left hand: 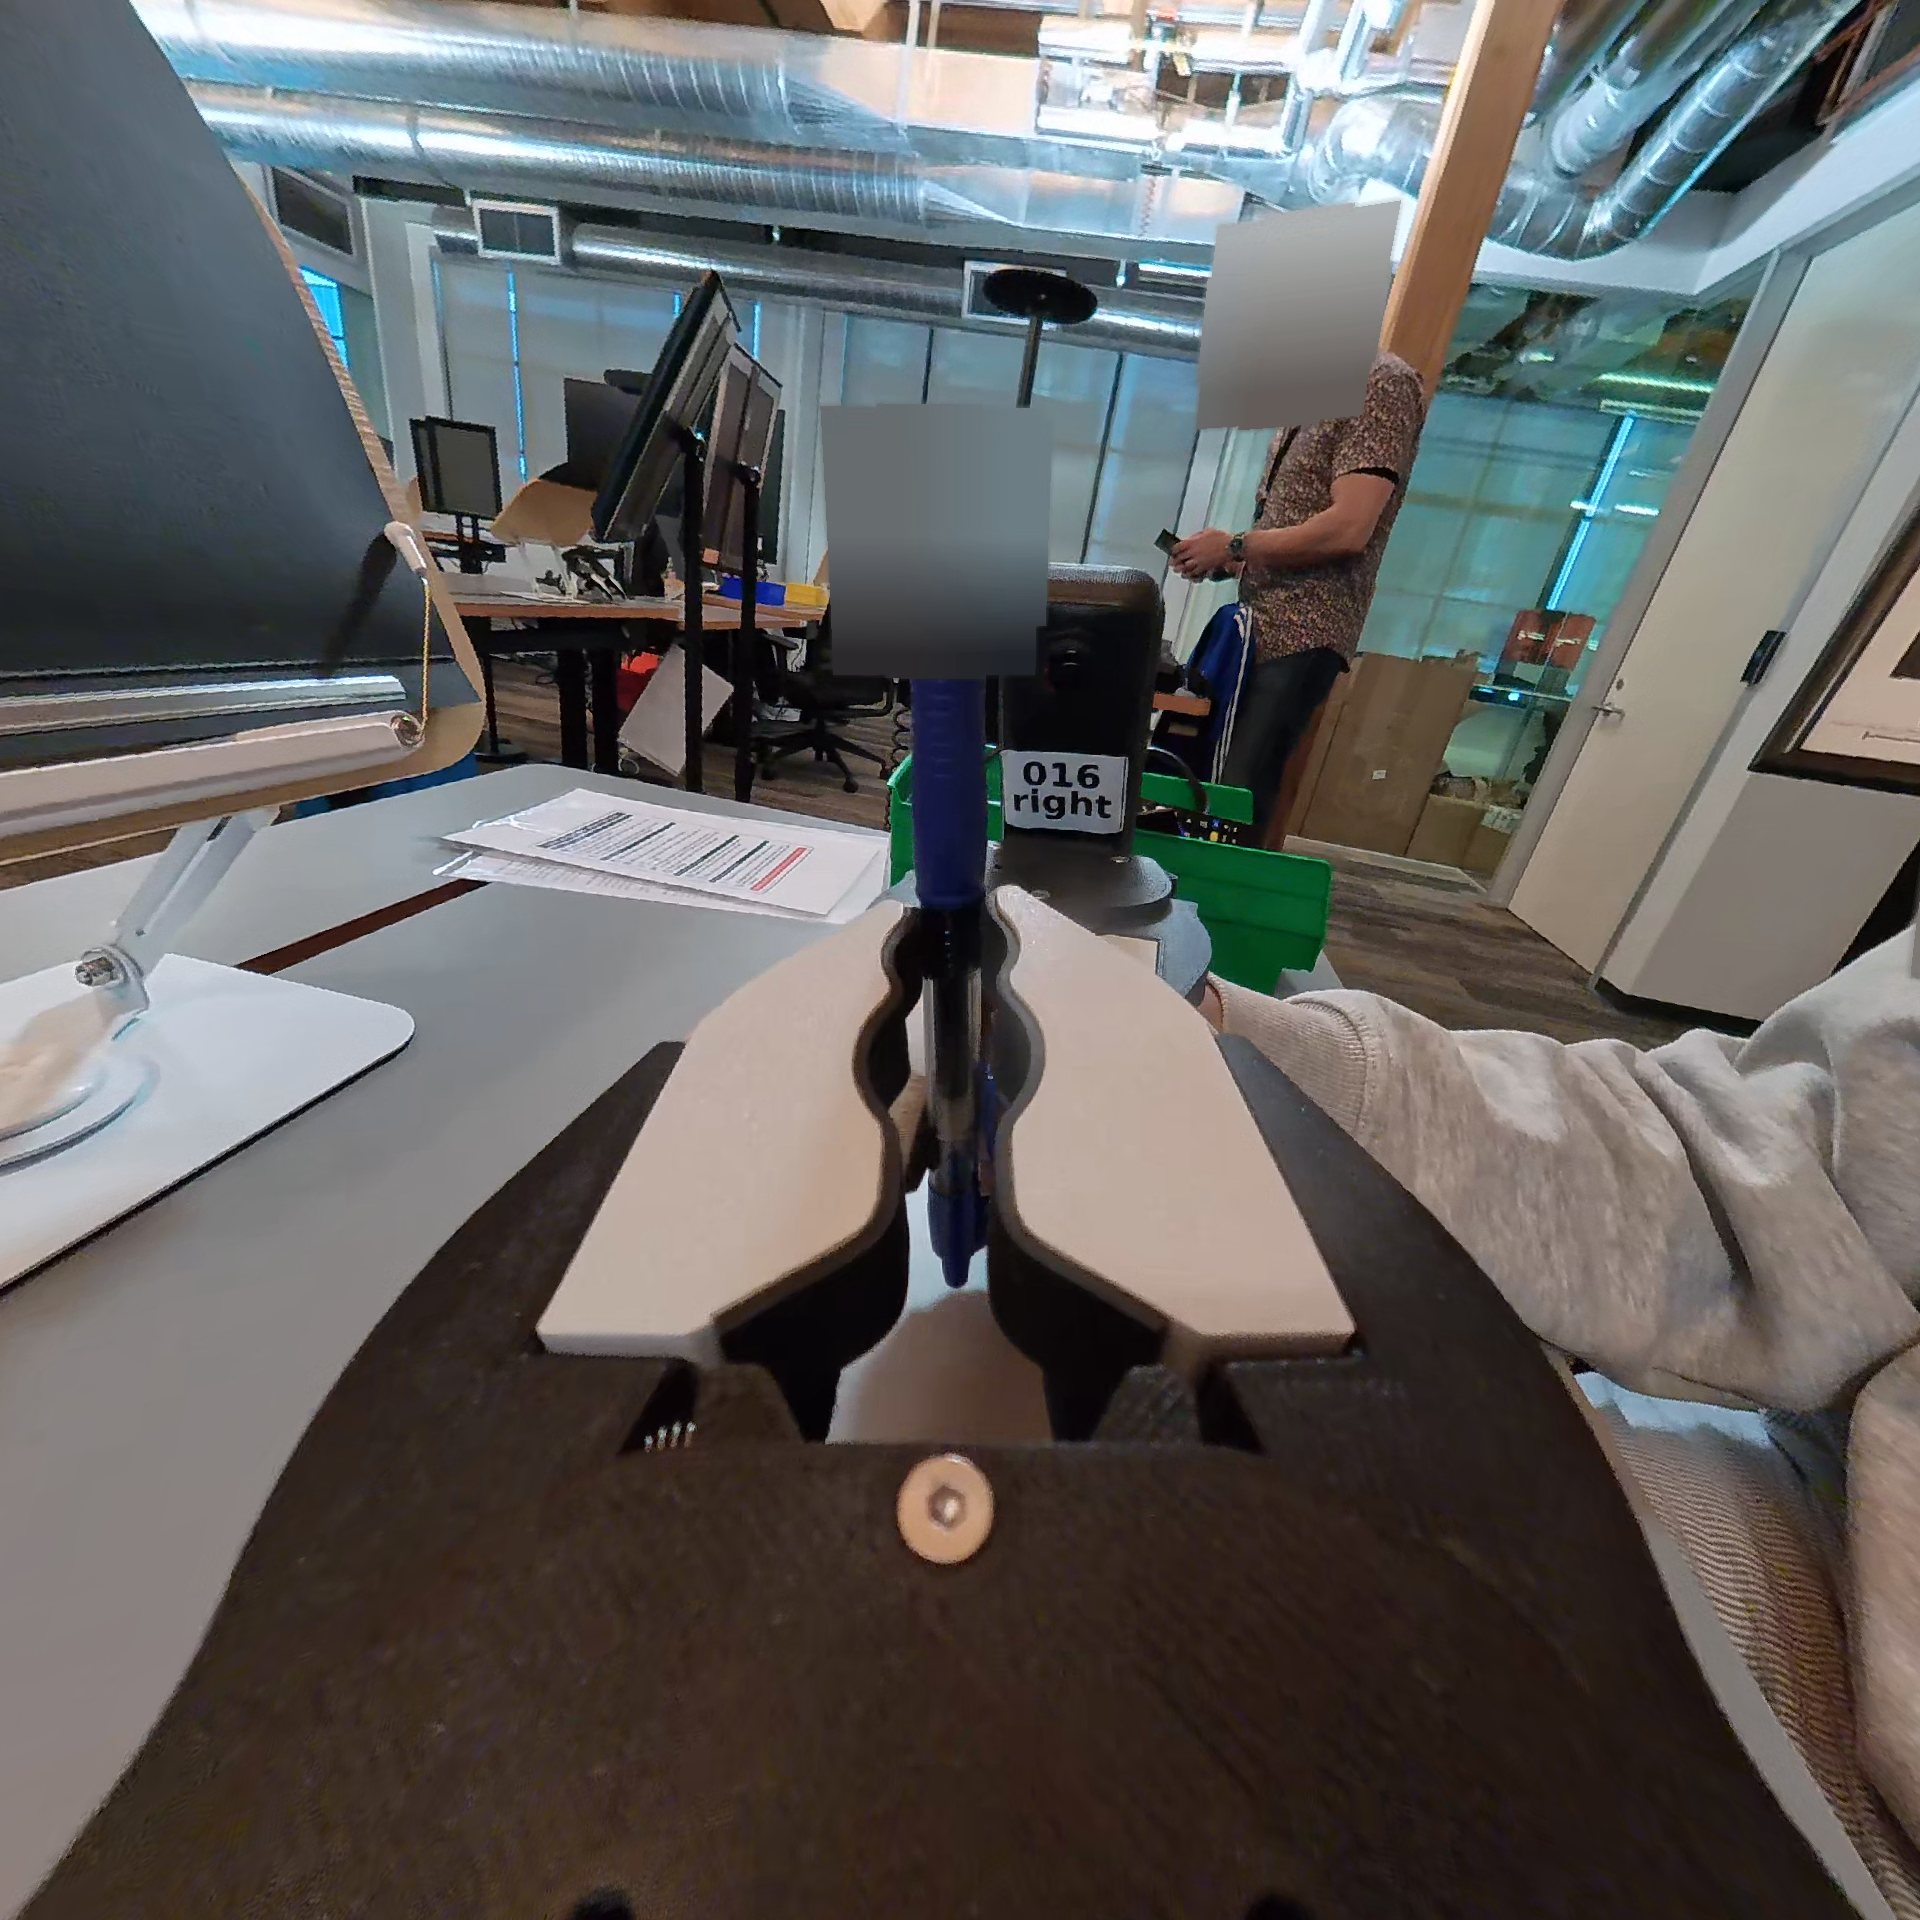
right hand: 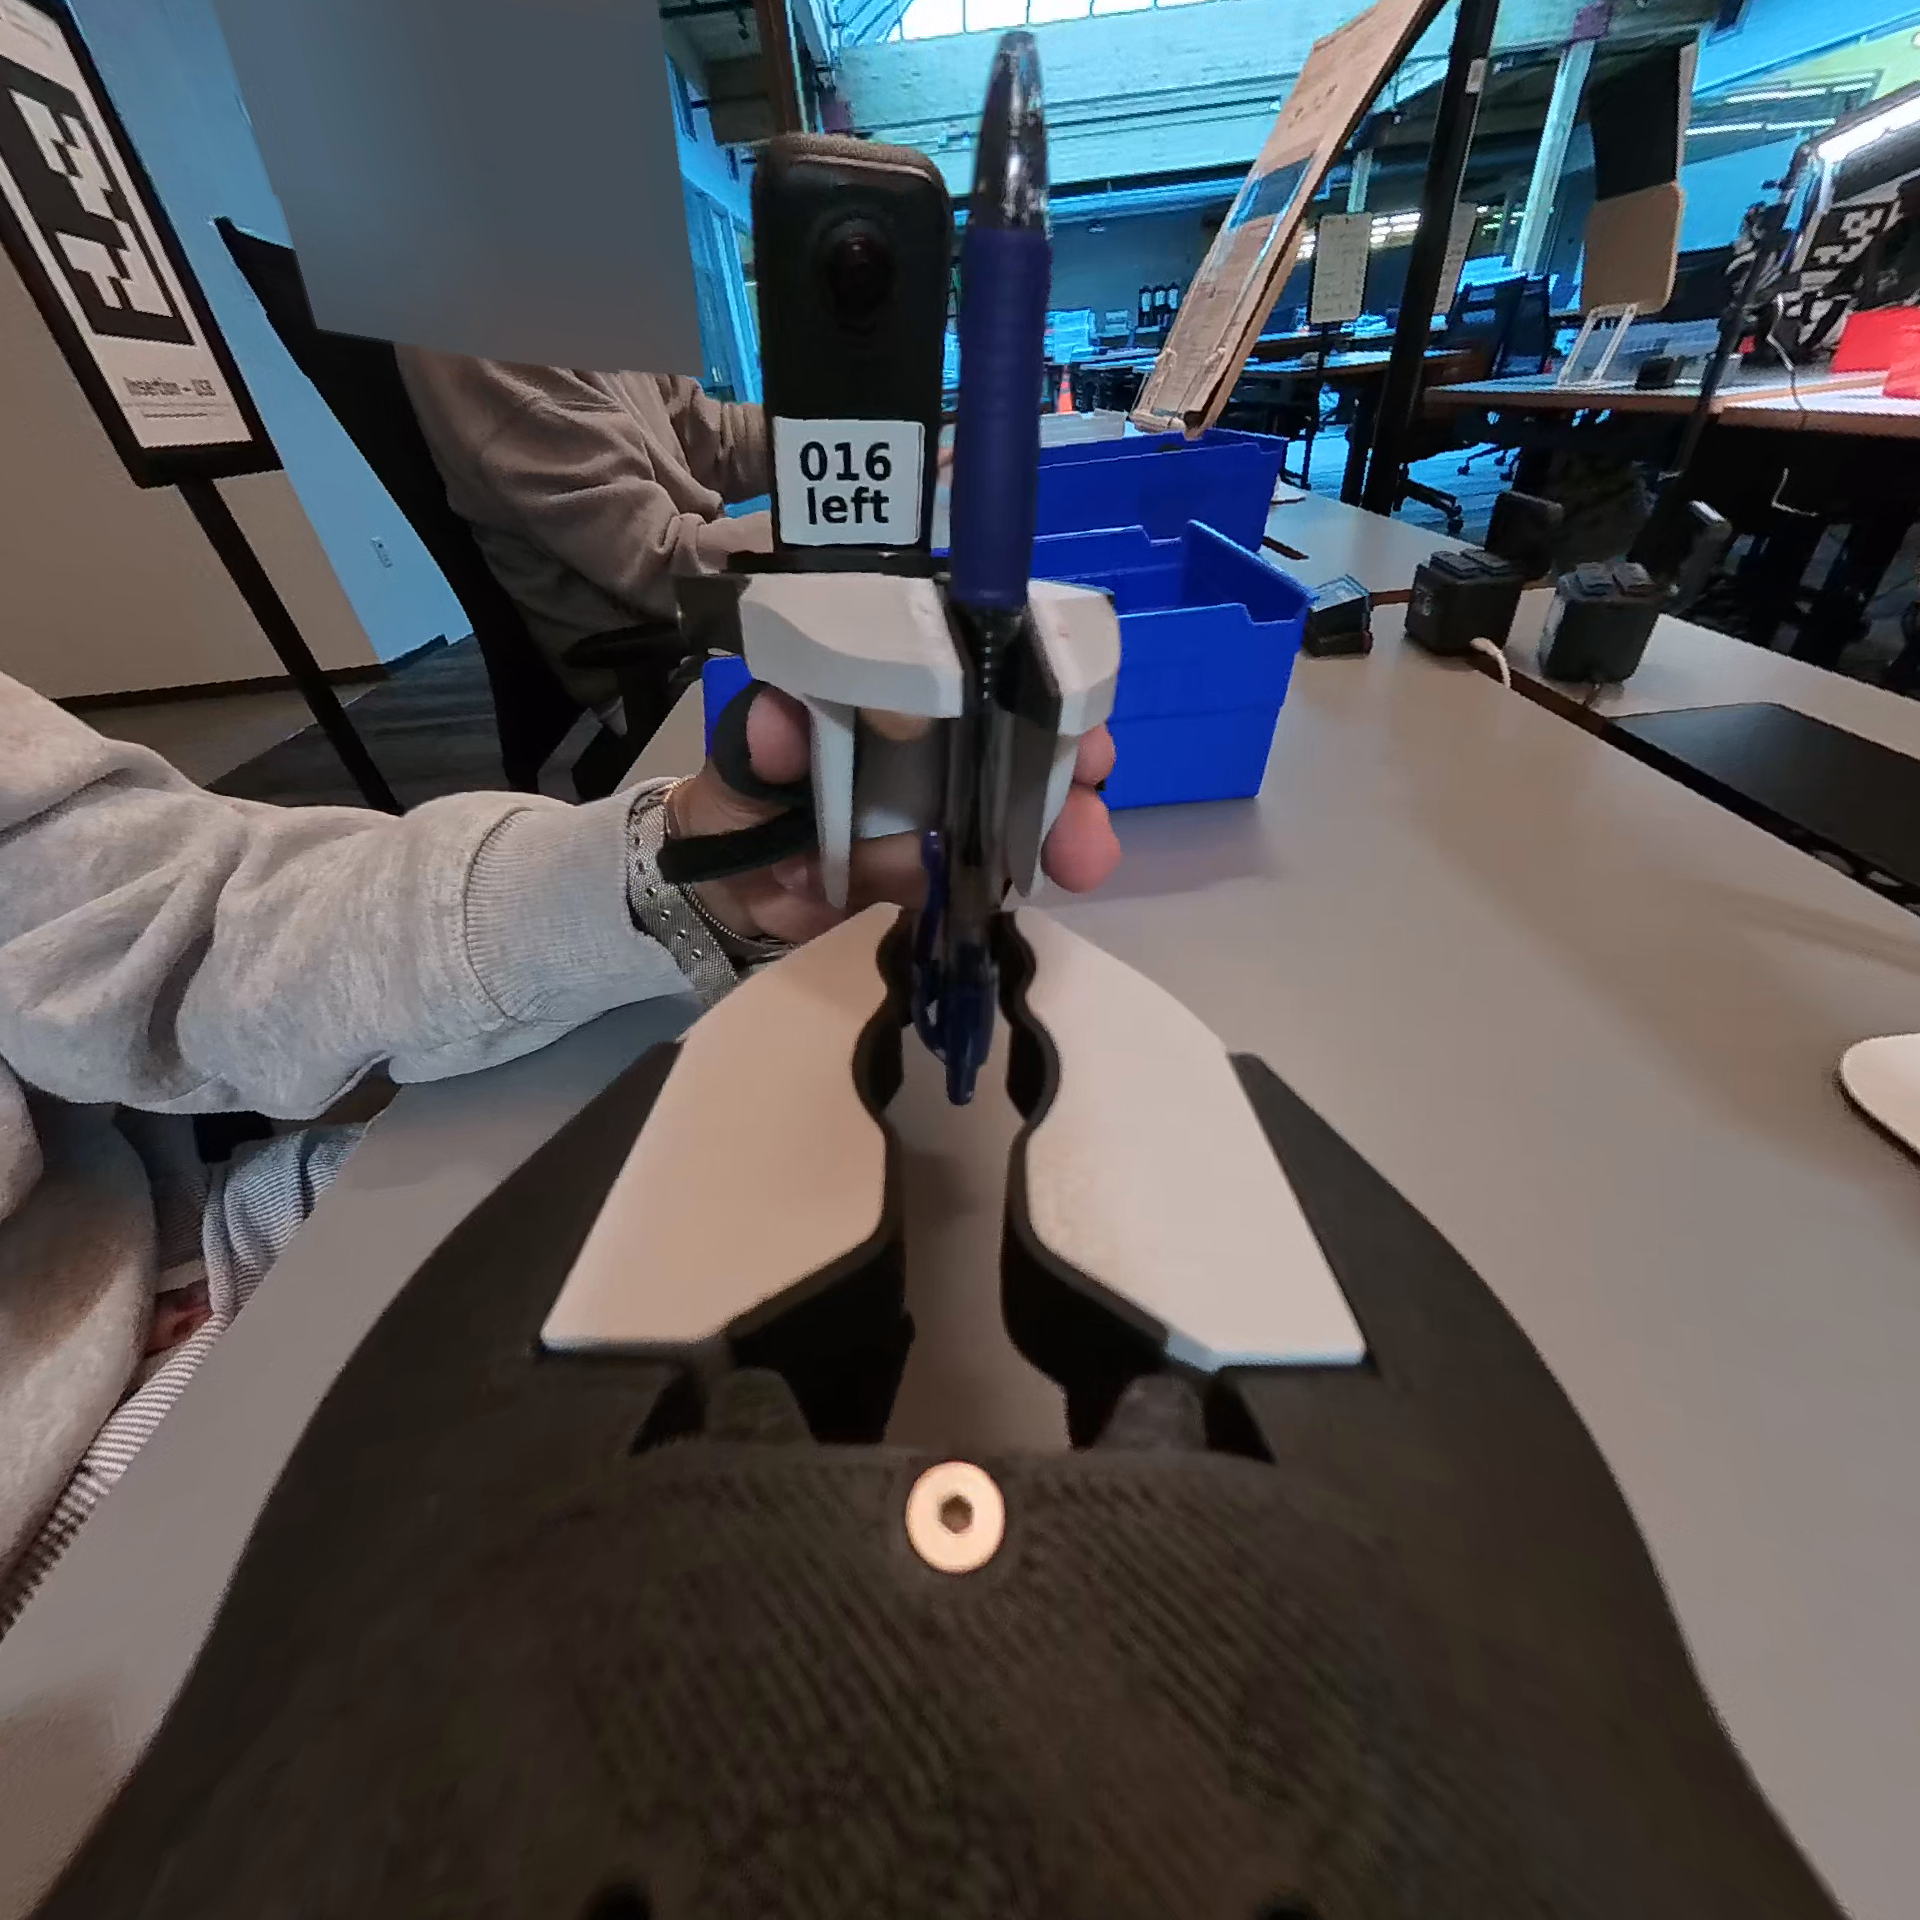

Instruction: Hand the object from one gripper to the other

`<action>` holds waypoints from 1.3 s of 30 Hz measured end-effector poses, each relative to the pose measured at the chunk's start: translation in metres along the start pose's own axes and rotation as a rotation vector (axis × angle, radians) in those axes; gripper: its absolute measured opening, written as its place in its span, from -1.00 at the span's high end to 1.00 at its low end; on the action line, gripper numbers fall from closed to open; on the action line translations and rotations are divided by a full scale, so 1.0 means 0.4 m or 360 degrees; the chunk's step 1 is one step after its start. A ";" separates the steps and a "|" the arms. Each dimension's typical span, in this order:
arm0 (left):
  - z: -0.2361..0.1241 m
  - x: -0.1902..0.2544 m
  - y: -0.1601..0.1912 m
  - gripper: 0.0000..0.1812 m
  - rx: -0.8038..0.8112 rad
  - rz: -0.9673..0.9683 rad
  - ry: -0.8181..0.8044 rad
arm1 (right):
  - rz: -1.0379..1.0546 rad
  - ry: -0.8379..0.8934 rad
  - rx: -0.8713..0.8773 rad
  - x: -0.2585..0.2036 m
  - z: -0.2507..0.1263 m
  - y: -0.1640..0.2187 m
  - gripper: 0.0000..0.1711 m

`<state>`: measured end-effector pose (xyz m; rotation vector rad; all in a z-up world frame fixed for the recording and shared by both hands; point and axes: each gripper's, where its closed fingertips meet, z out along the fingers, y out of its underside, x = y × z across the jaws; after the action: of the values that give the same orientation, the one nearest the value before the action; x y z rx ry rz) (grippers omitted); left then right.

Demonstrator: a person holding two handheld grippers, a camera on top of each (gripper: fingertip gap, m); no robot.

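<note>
A blue pen (left hand: 948, 790) stands upright between my two grippers, above the grey table (left hand: 520, 987). My left gripper (left hand: 951, 914) is shut on the pen's dark middle section. In the right wrist view the left gripper (right hand: 987, 644) faces me, with the pen (right hand: 997, 416) rising above it and the clip end hanging below. My right gripper (right hand: 953, 925) is closed round that clip end, just under the left gripper's fingers. In the left wrist view only the right gripper's black camera housing (left hand: 1091, 665) shows behind the pen; its fingers are hidden.
A green bin (left hand: 1247, 883) sits at the table's far edge, with papers (left hand: 675, 852) and a white stand base (left hand: 187, 1060) to the left. Blue bins (right hand: 1174, 644), small black chargers (right hand: 1465, 613) and a dark pad (right hand: 1787, 769) show in the right wrist view. A person (left hand: 1320, 540) stands beyond. The left gripper's tips are roughly 5 cm from the right gripper's.
</note>
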<state>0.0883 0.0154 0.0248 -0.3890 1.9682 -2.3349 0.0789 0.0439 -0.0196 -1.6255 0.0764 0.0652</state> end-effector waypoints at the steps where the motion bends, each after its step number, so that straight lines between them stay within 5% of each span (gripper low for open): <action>1: 0.001 0.002 0.000 0.89 0.0001 -0.0008 0.0009 | -0.0009 0.0001 -0.0004 -0.001 0.001 0.000 0.82; 7: 0.008 0.008 0.004 0.89 -0.0004 -0.0002 0.0025 | -0.0023 0.0014 -0.0021 -0.001 0.001 0.002 0.82; 10: 0.027 -0.007 0.027 0.42 -0.0081 0.0067 -0.0086 | -0.0008 0.0081 0.0012 0.016 -0.007 -0.010 0.83; 14: 0.040 -0.015 0.046 0.21 -0.0145 0.0122 -0.0155 | 0.0009 0.0185 0.0085 0.045 -0.037 -0.034 0.83; 39: 0.051 -0.003 0.101 0.88 -0.0321 0.0124 -0.0069 | 0.0010 0.0197 0.0233 0.024 -0.065 -0.105 0.83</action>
<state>0.0896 -0.0112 -0.0118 -0.3640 2.1636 -2.0716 0.0920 0.0200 0.0227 -1.4819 0.1772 -0.0356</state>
